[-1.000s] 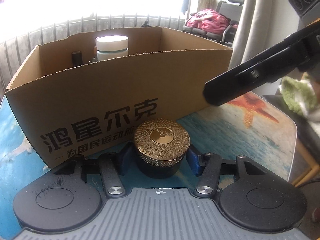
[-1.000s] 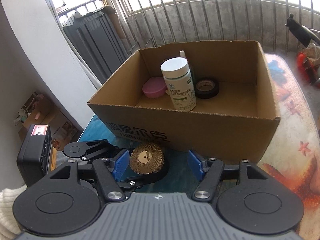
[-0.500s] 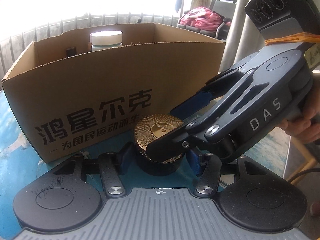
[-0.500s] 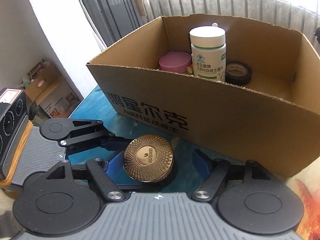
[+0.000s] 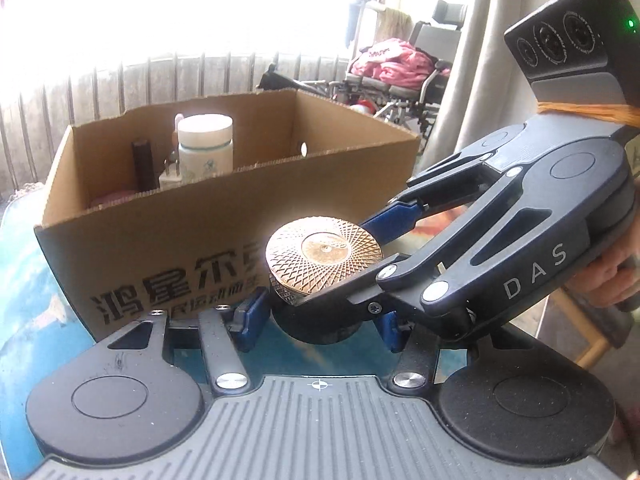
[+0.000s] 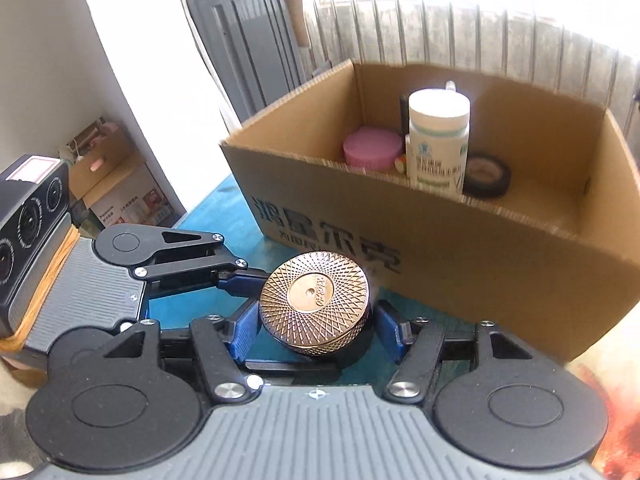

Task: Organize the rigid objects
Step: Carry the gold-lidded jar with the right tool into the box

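Note:
A black jar with a gold patterned lid (image 5: pixel 324 256) (image 6: pixel 314 304) is held just in front of a cardboard box (image 5: pixel 180 256) (image 6: pixel 460 248). My left gripper (image 5: pixel 320 320) is shut on the jar's black base. My right gripper (image 6: pixel 314 328) reaches in from the right and is shut on the gold lid; its body shows in the left wrist view (image 5: pixel 520 260). The lid looks tilted. The box holds a white bottle (image 6: pixel 438 140), a pink round case (image 6: pixel 372 152), a black tape roll (image 6: pixel 486 174) and a dark stick (image 5: pixel 143 164).
The box stands on a blue sea-print mat (image 5: pixel 24 280) (image 6: pixel 224 208). Window bars (image 5: pixel 160 80) run behind the box. A wheelchair with pink cloth (image 5: pixel 392 68) is at the back right. A grey cabinet (image 6: pixel 248 40) and small cartons (image 6: pixel 120 184) are at the left.
The right gripper came in over the jar and closed on the gold lid. The jar now sits higher against the box front, and its lid has tilted.

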The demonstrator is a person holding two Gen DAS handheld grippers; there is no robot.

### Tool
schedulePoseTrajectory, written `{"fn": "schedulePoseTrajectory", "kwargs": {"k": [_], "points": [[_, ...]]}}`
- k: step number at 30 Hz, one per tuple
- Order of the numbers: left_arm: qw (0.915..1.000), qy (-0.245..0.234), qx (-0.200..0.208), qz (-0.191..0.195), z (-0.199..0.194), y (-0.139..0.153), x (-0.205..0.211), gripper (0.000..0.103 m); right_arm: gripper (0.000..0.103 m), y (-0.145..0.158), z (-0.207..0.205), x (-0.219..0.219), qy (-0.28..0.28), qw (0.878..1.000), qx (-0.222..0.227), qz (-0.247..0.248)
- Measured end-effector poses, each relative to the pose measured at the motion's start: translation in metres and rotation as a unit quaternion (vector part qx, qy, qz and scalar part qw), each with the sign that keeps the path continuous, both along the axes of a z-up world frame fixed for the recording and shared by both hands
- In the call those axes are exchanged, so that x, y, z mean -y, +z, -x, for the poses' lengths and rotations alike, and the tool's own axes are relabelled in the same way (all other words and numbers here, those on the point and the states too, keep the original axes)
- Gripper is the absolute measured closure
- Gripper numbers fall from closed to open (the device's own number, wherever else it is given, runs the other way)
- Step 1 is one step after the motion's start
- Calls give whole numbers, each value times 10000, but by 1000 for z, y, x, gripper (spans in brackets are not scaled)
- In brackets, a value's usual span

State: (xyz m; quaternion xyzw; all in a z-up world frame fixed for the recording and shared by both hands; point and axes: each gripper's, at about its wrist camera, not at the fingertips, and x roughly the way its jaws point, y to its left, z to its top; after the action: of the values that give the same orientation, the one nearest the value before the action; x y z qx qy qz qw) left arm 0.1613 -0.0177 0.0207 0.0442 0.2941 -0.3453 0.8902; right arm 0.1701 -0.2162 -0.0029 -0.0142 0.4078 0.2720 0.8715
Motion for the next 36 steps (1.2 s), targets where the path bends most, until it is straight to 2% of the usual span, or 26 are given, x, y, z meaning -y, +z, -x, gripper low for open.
{"fn": "schedulePoseTrajectory", "kwargs": {"k": [5,9,11,15,19,22,24,30,32,36], "points": [[9994,-173,236,197,-16,43,8,48,39,49,3,19,-121,9991,335,-235],[9986,-308,429,-68,-55,70,29,48,39,80,-24,32,-220,9985,459,-182],[9984,-359,381,-189,-77,75,38,48,39,88,-46,41,-290,9984,439,-187],[9967,-600,160,-526,-113,73,61,48,41,85,-96,57,-777,9966,76,-264],[9932,-763,-19,-877,-136,58,77,49,42,65,-129,76,-1336,9884,-350,-625],[9921,-853,-342,-856,-158,50,80,49,42,57,-139,80,-1554,9859,-371,-507],[9880,-999,-471,-1078,-169,46,84,49,42,53,-145,77,-1629,9851,-444,-329],[9784,-988,-359,-1778,-180,38,98,49,42,45,-166,70,-1825,9807,-685,-139],[9777,-895,-465,-1840,-184,40,100,49,42,43,-171,74,-1866,9792,-752,-272],[9655,-1060,-347,-2352,-177,39,109,49,42,33,-179,89,-1980,9715,-1099,-703]]}}
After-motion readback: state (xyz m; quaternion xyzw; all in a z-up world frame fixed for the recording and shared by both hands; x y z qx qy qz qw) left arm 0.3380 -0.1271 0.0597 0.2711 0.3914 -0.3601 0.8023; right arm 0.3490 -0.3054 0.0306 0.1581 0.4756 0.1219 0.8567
